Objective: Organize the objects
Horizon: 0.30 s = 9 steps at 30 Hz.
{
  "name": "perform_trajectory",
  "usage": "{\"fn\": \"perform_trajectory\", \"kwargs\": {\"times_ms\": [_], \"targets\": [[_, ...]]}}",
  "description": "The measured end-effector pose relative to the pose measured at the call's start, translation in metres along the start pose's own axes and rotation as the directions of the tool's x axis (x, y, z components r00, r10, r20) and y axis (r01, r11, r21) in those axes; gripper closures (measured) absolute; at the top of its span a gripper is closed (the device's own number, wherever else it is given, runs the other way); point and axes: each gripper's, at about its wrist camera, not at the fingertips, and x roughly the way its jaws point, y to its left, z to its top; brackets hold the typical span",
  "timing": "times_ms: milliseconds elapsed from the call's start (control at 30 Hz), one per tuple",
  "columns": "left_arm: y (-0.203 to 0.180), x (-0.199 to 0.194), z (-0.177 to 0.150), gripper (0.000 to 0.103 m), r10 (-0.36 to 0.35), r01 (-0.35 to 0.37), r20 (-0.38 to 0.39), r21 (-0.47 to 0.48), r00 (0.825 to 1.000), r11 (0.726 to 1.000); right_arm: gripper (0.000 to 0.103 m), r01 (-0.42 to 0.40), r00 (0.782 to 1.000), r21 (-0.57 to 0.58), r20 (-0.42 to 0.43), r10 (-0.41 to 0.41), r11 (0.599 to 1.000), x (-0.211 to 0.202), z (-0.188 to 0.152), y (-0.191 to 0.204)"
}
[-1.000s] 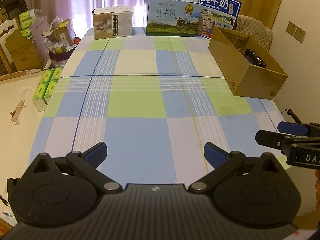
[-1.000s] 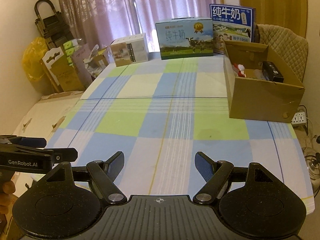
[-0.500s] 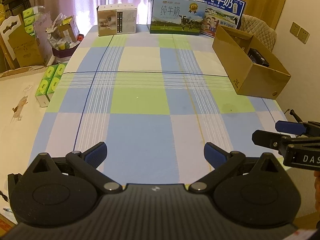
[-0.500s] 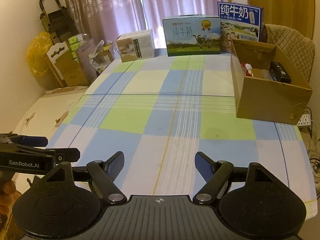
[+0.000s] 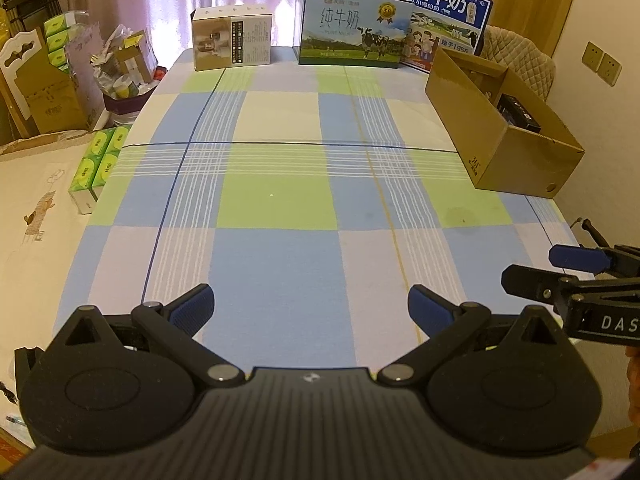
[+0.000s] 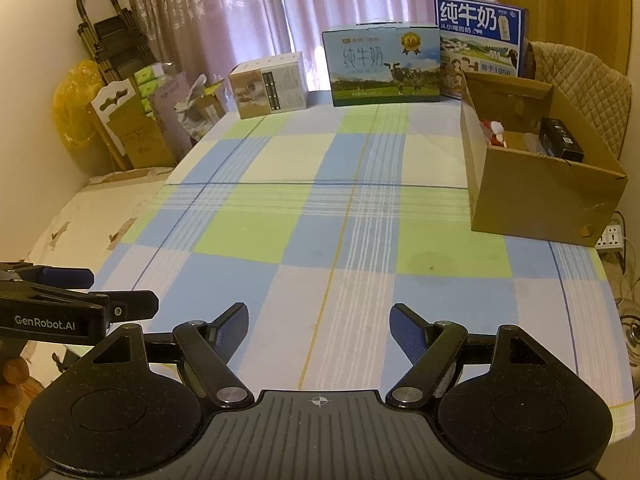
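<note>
Holding a black box (image 6: 560,145) and red-white item (image 6: 495,131), the cardboard box (image 6: 536,200) faces both spread, empty tools (image 5: 310,312) (image 6: 319,328).

A cardboard box (image 6: 536,184) sits on the right side of the table (image 6: 320,240), with a small dark box (image 6: 560,144) and other items inside it. Along the table's far edge stand a small carton (image 6: 270,86) at the left and a milk carton (image 6: 384,66) beside it, with a second milk carton (image 6: 480,40) behind the cardboard box. Tissue packs (image 5: 98,164) lie off the table's left edge.
</note>
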Motion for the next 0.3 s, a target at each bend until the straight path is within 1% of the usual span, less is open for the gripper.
{"fn": "perform_trajectory", "kwargs": {"times_ms": [300], "targets": [[-0.0075, 0.0091, 0.0081, 0.001, -0.002, 0.002, -0.003, 0.008, 1.000, 1.000, 0.028, 0.002, 1.000, 0.001, -0.012, -0.002, 1.000, 0.0078, 0.0054, -0.0092]]}}
